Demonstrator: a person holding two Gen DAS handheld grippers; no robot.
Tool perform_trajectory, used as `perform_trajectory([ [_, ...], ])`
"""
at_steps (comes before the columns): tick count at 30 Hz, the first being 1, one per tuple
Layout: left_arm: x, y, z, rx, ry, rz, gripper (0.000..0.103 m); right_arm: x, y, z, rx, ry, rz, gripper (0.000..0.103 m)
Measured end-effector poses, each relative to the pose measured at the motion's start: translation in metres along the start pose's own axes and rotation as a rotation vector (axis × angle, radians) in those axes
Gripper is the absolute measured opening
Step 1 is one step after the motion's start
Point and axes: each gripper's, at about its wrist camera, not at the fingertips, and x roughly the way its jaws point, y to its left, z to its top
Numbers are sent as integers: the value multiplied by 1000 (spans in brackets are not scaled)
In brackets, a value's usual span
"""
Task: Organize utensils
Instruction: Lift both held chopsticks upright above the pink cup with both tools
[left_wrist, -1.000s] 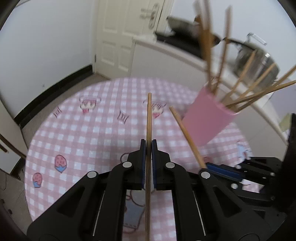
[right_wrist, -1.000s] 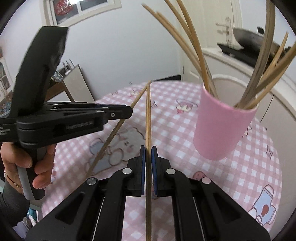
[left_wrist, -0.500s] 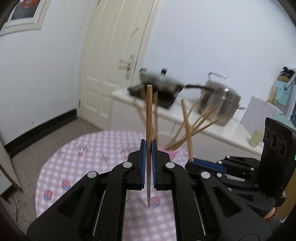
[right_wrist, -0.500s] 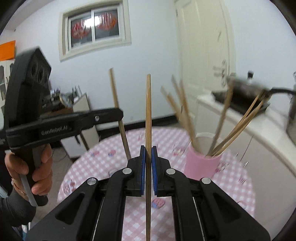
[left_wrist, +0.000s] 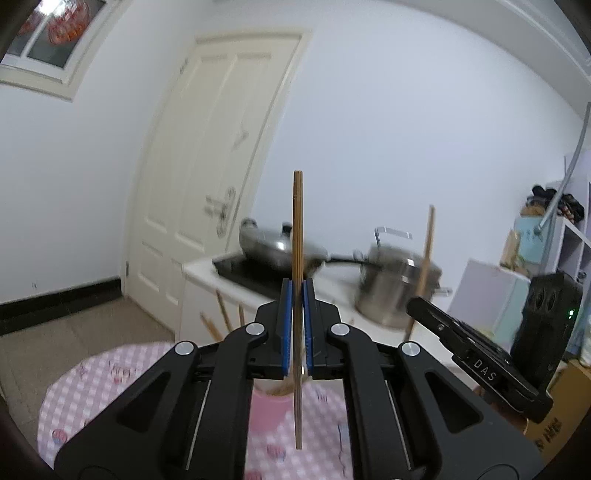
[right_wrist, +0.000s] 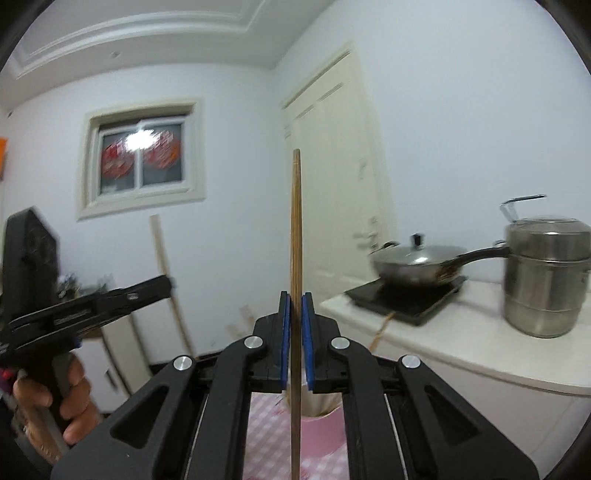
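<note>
Above pink cup (left_wrist: 271, 410) | slim wooden chopstick (left_wrist: 297, 236) upright | left claw (left_wrist: 297, 295) clamped

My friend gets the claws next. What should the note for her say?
Left claw: shut on a chopstick, held upright.
Right claw: shut on another chopstick, also upright.
Pink cup: on the checked table, low beneath both claws, with some chopsticks already inside.
Done: both sticks picked up.
Left: lower each into the cup and let go. I can't see if more lie on the table.
</note>
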Motion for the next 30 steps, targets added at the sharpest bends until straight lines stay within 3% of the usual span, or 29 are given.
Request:
perform_trajectory([
  [9, 38, -5, 0, -1, -64, 49, 6, 29, -59, -3, 65, -106, -159, 5],
  [14, 55, -6, -5, 26, -78, 100, 6, 55, -84, -17, 117, -119, -197, 5],
  [19, 69, -3, -14, 42, -80, 129, 6, 70, -92, -14, 165, -162, -137, 5],
  [24, 81, 4, -23, 34, -53, 140, 6, 82, -78, -7, 127, -194, -68, 5],
  [30, 87, 8, -35, 36, -10, 128, 6, 105, -72, -13, 105, -166, 34, 5],
])
